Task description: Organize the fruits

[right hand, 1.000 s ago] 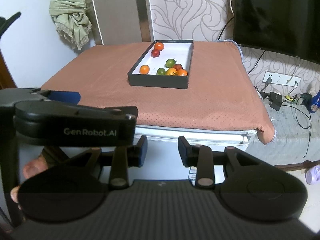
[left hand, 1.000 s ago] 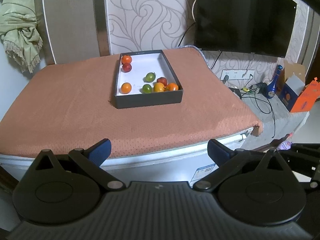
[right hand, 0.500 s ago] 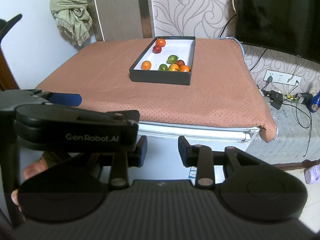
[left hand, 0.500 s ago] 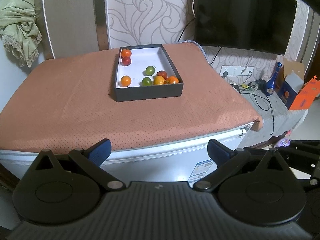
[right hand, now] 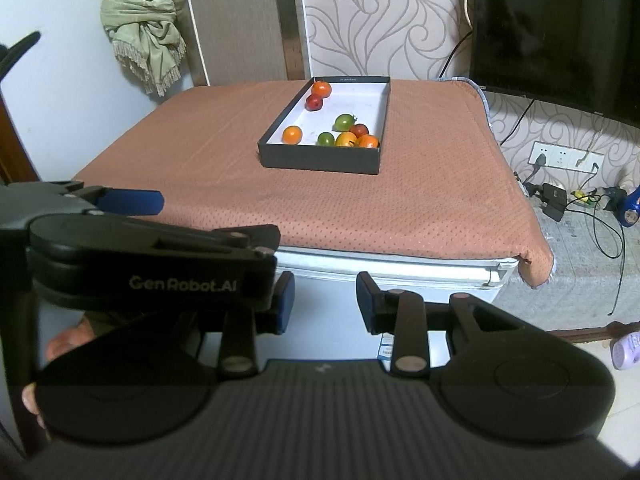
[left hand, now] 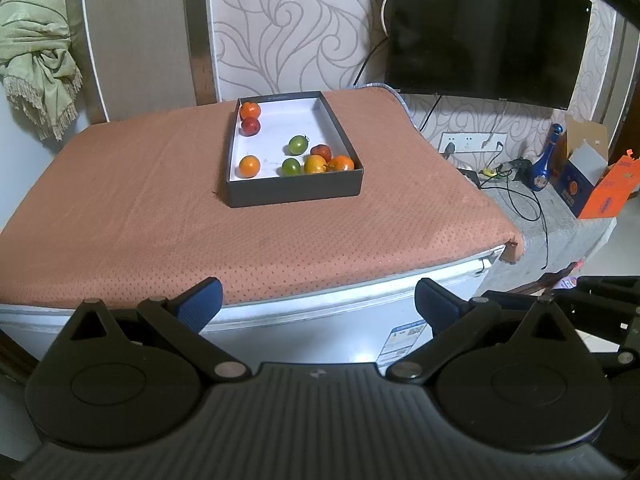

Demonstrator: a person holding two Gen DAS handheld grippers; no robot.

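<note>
- Eight small fruits lie in a dark box [left hand: 294,194] with a white floor, seen in the upper middle of both views, on a brown cloth [left hand: 120,216] covering a white appliance.
- Two sit at the box's far left corner: an orange one [left hand: 250,110] and a red one [left hand: 250,126] just below it.
- One orange fruit [left hand: 249,166] lies alone near the front left.
- Five cluster at the front right: two green [left hand: 298,145], one red, one yellow, one orange.
- Left gripper [left hand: 316,300], at the bottom of its frame, has its jaws wide apart and holds nothing.
- Right gripper [right hand: 325,300] shows a narrow gap between its jaws, with nothing in it; both are well short of the box.
</note>
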